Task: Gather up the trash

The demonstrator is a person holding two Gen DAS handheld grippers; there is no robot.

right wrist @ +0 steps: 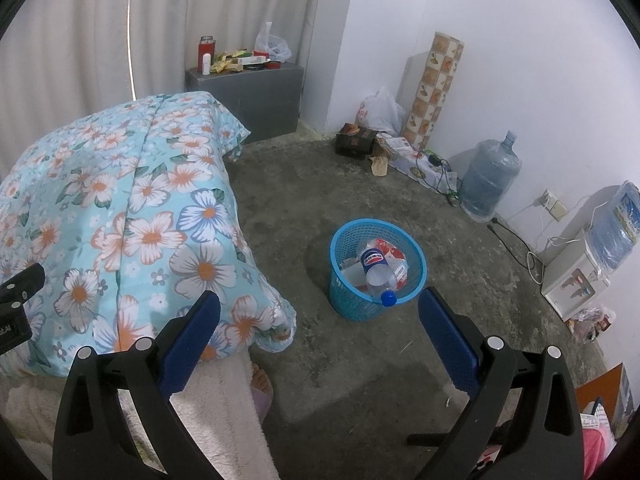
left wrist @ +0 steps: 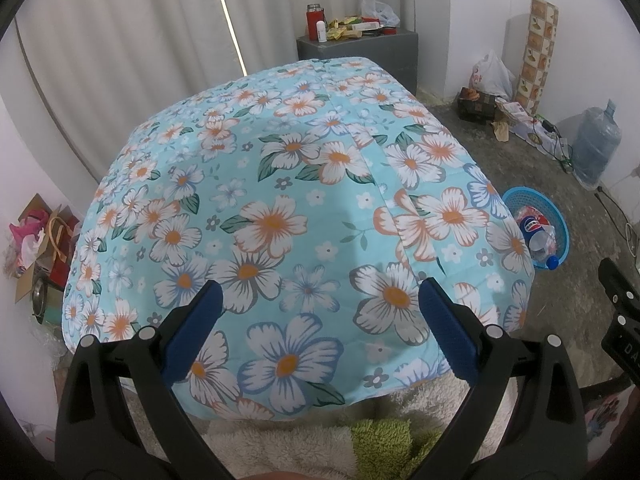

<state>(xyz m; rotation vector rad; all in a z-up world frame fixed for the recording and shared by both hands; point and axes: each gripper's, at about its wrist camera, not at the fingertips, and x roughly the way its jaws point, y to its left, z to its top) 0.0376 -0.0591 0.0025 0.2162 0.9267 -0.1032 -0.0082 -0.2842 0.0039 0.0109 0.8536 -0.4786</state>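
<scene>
Both claws stood with their blue pads spread apart and nothing between them: your left gripper [left wrist: 320, 308] hung over the near end of the floral quilt [left wrist: 288, 208], and your right gripper [right wrist: 320, 320] pointed out over the bare concrete floor [right wrist: 360, 360].

That quilt covered the bed, and no loose litter showed on its top in either wrist view. Beside the bed's right edge, well clear of the wall, the blue mesh basket [right wrist: 348, 300] stood upright on the floor. Inside it a clear plastic bottle [right wrist: 376, 268] lay tilted, its blue cap [right wrist: 389, 298] resting at the near rim, on top of red-and-white wrappers [right wrist: 394, 256].

The trash you could see was already in the basket, so the step in hand was probably a search for what remained. To do that well, you needed to sweep each camera slowly along the bed's edges and the floor by the wall, keep the pads wide until a piece sat squarely between them, and approach low so that thin wrappers would not slide away.
</scene>
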